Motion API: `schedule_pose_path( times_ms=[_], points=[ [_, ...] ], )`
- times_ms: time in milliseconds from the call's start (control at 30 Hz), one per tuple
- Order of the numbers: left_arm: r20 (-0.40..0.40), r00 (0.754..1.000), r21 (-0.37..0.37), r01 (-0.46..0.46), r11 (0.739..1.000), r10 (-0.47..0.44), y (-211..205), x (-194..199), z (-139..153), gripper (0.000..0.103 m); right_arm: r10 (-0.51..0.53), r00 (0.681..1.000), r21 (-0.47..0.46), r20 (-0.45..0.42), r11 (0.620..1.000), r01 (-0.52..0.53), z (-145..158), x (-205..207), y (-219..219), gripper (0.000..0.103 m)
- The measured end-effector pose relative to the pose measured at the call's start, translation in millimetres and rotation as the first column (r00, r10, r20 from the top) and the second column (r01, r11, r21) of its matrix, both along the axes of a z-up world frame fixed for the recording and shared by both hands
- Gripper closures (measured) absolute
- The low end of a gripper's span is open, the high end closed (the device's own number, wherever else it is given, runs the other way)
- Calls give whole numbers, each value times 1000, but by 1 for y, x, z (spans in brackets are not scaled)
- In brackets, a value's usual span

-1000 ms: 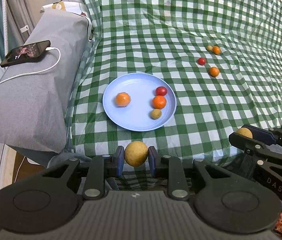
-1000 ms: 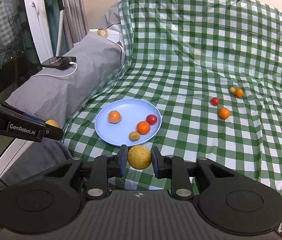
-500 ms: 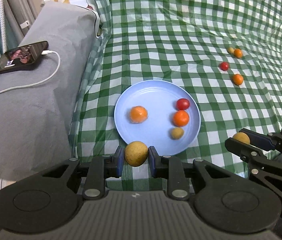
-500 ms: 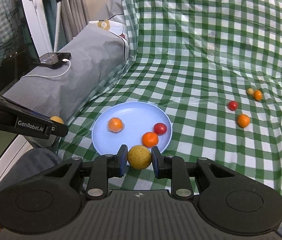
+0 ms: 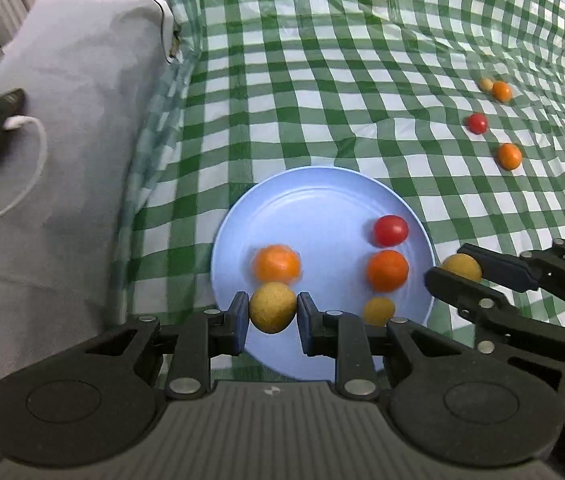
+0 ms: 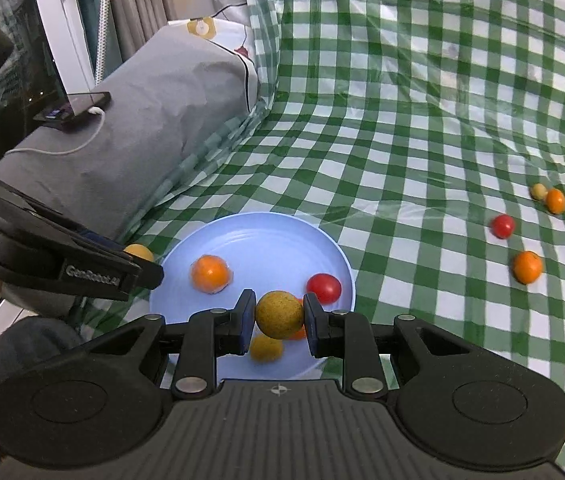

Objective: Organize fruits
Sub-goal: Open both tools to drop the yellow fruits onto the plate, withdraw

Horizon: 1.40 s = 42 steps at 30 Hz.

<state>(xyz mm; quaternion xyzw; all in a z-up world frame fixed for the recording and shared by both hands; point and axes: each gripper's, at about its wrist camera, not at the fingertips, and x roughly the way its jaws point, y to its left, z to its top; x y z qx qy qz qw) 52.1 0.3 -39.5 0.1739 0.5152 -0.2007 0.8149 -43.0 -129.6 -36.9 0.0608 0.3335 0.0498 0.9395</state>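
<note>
Over the blue plate's (image 5: 322, 188) near edge, the left gripper (image 5: 272, 314) pinches one yellow fruit (image 5: 272, 307). Right gripper (image 6: 278, 322) clamps another yellow fruit (image 6: 279, 314), which mostly hides an orange fruit (image 6: 297, 334) on the plate's right side.

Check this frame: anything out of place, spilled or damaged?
Nothing damaged or spilled. Four small fruits lie loose on the checked cloth, away from the blue plate. A charging phone sits on the grey pillow, unrelated to the task.
</note>
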Motion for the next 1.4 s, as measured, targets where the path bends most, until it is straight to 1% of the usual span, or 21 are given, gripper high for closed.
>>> schedule_pose_path(
  times_ms=[200,333,367,400,433,467,500,533,567,600,633,667,700,767,867,967,1133,1267,1400],
  points=[
    [-29,1000,12,5,1000,-5,-7,23,-25,75,26,999,-14,-25,1000,-26,-17,27,1,76],
    [-25,1000,34,9,999,-8,-8,34,-38,75,62,997,-35,-40,997,-63,-28,41,6,76],
    [-28,1000,31,15,999,-14,-7,36,-40,73,73,996,-37,-43,996,-75,-29,44,7,76],
    [-29,999,26,18,999,-18,-6,37,-40,68,89,995,-41,-47,995,-91,-31,46,9,76],
    [-29,999,26,23,999,-22,-6,37,-40,42,109,993,-48,-54,993,-112,-33,49,11,76],
    [-18,1000,26,19,999,-19,-5,37,-38,13,118,991,-60,-64,991,-122,-34,51,13,69],
    [6,1000,21,4,1000,-4,-4,36,-35,2,121,990,-72,-78,989,-127,-33,53,15,54],
    [35,999,14,-12,1000,12,-1,34,-31,1,116,989,-79,-88,989,-123,-32,52,16,47],
    [46,999,11,-15,1000,14,0,31,-26,1,109,990,-79,-90,990,-117,-30,51,16,36],
    [37,999,16,-5,1000,5,1,29,-23,1,103,991,-76,-90,991,-110,-27,47,16,29],
    [29,1000,26,-4,1000,3,2,26,-20,1,99,991,-72,-92,992,-106,-24,43,15,25],
    [34,999,34,-15,999,14,6,22,-16,1,91,991,-68,-95,993,-97,-21,37,15,18],
    [46,999,37,-27,999,25,10,17,-12,1,76,992,-63,-96,995,-82,-18,29,16,13],
    [61,997,41,-48,998,46,21,3,-2,0,55,993,-56,-108,997,-61,-13,12,18,12],
    [59,996,48,-75,996,72,37,-23,11,0,17,991,-41,-134,999,-22,-7,-17,22,9],
    [53,994,43,-100,994,98,52,-51,22,0,-13,990,-31,-141,999,9,-2,-50,26,8],
    [59,993,34,-108,994,106,66,-94,39,0,-65,995,-41,-77,997,62,15,-94,33,6],
    [103,988,28,-122,992,118,69,-122,48,0,-95,995,-59,-7,994,94,30,-123,33,4],
    [147,982,28,-124,992,119,71,-142,56,0,-102,993,-70,57,992,106,40,-151,32,3]
  ],
)
